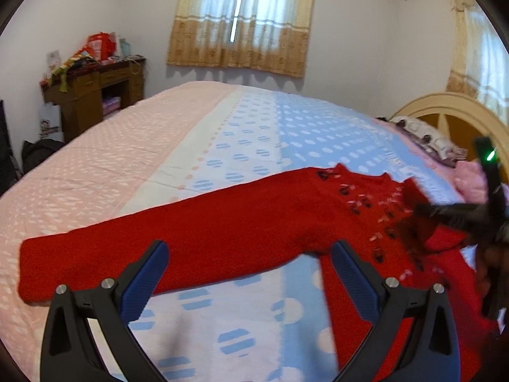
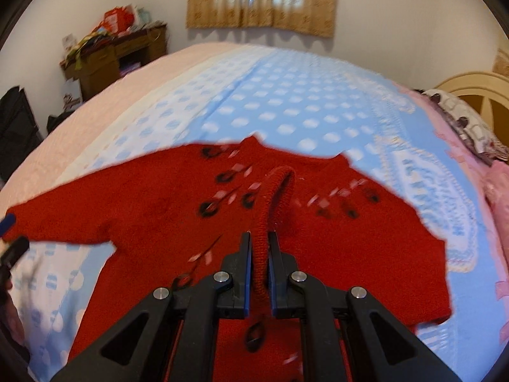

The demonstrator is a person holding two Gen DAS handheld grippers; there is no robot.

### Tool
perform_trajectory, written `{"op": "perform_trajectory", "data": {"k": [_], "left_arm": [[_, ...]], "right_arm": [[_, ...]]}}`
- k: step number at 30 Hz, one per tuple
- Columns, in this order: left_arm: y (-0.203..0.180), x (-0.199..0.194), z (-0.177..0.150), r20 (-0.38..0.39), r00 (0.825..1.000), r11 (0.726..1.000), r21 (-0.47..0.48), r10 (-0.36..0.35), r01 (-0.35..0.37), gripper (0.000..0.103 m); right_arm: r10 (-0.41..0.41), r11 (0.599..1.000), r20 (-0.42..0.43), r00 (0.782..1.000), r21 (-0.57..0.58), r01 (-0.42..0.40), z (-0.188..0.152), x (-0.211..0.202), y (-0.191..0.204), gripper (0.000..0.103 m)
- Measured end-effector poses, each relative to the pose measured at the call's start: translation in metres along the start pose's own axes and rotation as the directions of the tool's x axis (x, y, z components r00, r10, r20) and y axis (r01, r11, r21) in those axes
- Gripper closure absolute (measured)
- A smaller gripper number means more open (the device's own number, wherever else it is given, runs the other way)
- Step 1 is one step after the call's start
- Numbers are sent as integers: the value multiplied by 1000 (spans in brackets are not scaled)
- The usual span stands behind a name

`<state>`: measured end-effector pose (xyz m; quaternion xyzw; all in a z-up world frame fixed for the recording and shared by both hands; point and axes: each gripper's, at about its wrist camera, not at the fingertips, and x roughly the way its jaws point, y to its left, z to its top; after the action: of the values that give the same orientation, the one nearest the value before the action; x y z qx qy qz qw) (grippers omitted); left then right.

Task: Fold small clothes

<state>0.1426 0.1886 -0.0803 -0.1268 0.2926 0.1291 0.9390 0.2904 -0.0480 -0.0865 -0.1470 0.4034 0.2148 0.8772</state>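
Note:
A small red knitted sweater (image 1: 254, 222) with black and white motifs lies on the bed, its left sleeve (image 1: 95, 264) stretched out flat to the left. My left gripper (image 1: 249, 254) is open just above the sleeve near the armpit, holding nothing. In the right wrist view the sweater (image 2: 159, 210) lies spread below. My right gripper (image 2: 261, 238) is shut on a ribbed cuff of the sweater's right sleeve (image 2: 276, 191), which is folded over the chest. The right gripper also shows in the left wrist view (image 1: 451, 213) at the right edge.
The bed cover (image 1: 254, 133) is pink on the left and blue with white dots on the right. A pillow (image 2: 467, 121) and headboard (image 1: 445, 108) lie far right. A cluttered wooden desk (image 1: 95, 86) stands by the far left wall.

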Motion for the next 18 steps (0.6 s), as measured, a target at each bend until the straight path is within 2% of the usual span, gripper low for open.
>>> {"op": "perform_trajectory", "data": {"k": [1, 2, 3, 4, 5, 7, 10, 13, 15, 18], "left_arm": [[-2, 1, 1, -8, 1000, 1000, 6, -5, 5, 0], [-4, 2, 3, -15, 1000, 1000, 12, -20, 21, 0], [-8, 3, 5, -24, 999, 999, 19, -39, 39, 0], [-13, 4, 7, -25, 998, 998, 38, -50, 51, 0], [-16, 3, 8, -21, 998, 997, 53, -56, 57, 0], [-29, 2, 13, -17, 997, 993, 94, -76, 77, 0], [-55, 6, 21, -28, 990, 980, 139, -140, 143, 0], [-87, 23, 28, -97, 966, 958, 137, -240, 252, 2], [-108, 39, 30, -154, 949, 945, 137, -276, 297, 11], [-140, 70, 24, -243, 926, 934, 140, -290, 329, 26]], "right_arm": [[11, 1000, -16, 1000, -10, -11, -4, 3, 4, 94], [14, 1000, -30, 999, -22, -15, -9, 5, 6, 88], [20, 999, -41, 999, -30, -21, -15, 6, 8, 72], [33, 999, -49, 998, -32, -34, -20, 5, 7, 61], [53, 998, -60, 997, -31, -55, -28, 2, 6, 43], [89, 995, -68, 994, -28, -91, -44, -8, 1, 41], [62, 997, -82, 995, -34, -65, -74, -25, -9, 41], [45, 999, -92, 995, -22, -47, -98, -38, -22, 41], [16, 1000, -83, 996, -14, -17, -115, -46, -29, 41], [-28, 1000, -54, 998, -15, 27, -133, -55, -36, 41]]}}
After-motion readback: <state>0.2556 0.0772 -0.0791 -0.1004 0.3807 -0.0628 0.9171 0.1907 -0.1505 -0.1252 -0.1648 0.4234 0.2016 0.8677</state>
